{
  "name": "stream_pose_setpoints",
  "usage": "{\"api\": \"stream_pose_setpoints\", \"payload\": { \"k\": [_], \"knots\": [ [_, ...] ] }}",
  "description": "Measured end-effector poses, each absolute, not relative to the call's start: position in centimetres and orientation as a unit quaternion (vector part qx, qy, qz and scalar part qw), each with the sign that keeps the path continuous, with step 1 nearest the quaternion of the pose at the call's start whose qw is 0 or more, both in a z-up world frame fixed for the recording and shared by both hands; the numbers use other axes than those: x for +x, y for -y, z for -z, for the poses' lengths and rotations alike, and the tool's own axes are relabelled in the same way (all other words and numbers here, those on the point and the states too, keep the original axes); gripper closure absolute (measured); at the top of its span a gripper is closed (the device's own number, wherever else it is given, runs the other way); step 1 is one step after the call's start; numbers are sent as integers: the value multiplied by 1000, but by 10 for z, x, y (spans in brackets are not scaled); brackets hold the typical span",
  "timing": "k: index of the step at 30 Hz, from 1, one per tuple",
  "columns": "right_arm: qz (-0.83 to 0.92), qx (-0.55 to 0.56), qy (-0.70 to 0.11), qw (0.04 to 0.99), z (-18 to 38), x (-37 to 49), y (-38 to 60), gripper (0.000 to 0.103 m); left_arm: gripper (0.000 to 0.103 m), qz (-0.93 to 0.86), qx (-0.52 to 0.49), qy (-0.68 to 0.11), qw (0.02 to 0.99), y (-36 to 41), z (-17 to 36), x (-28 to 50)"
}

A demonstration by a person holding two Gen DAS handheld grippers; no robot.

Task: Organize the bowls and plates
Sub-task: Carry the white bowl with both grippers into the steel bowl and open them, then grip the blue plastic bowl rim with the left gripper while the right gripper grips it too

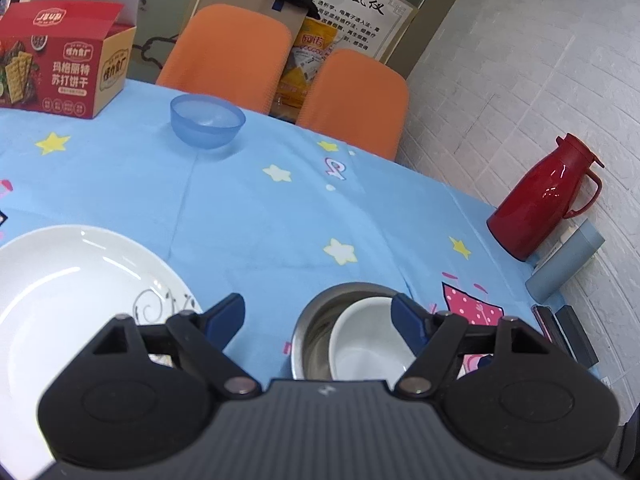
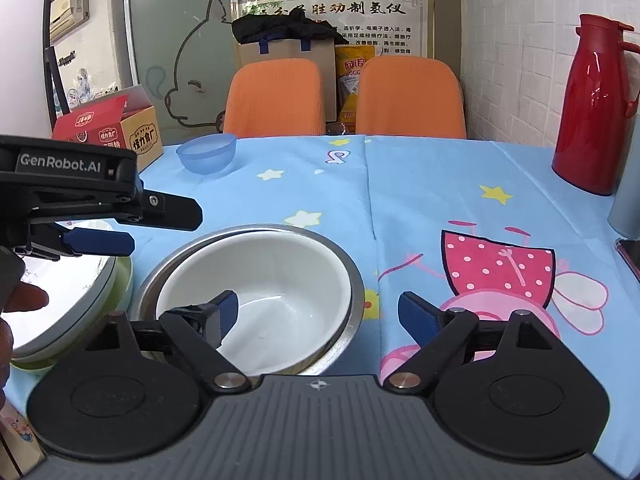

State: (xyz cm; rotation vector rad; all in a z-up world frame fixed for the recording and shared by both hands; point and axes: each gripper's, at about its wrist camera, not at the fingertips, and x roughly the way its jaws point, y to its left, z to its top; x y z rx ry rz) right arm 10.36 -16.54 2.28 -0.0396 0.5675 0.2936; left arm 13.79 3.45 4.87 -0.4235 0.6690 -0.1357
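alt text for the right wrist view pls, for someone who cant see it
The right gripper hangs open over a white bowl nested inside a metal bowl on a blue cartoon tablecloth. The left gripper reaches in from the left above stacked plates; a blue bowl, red flask and orange chairs lie beyond.

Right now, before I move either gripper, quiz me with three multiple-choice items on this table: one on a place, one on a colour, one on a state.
1. Where does the white bowl sit?
A. Inside the steel bowl
B. On the white plate
C. Beside the red flask

2. What colour is the far bowl?
A. Green
B. Translucent blue
C. Orange

3. How is the right gripper?
A. Shut on the white bowl
B. Shut on nothing
C. Open

Answers:
1 A, the steel rim rings it.
2 B, blue plastic.
3 C, its fingers stand well apart.
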Motion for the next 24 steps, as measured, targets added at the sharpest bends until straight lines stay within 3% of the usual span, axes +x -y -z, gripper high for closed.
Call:
{"api": "stream_pose_setpoints", "payload": {
  "k": [16,24],
  "knots": [
    [-203,-116,-219,947,-83,163,104,0,29,31,-168,-281,945,-98,-84,170],
    [-253,-182,-208,927,-96,221,46,0,29,4,-182,-287,940,-157,-86,223]
  ]
}}
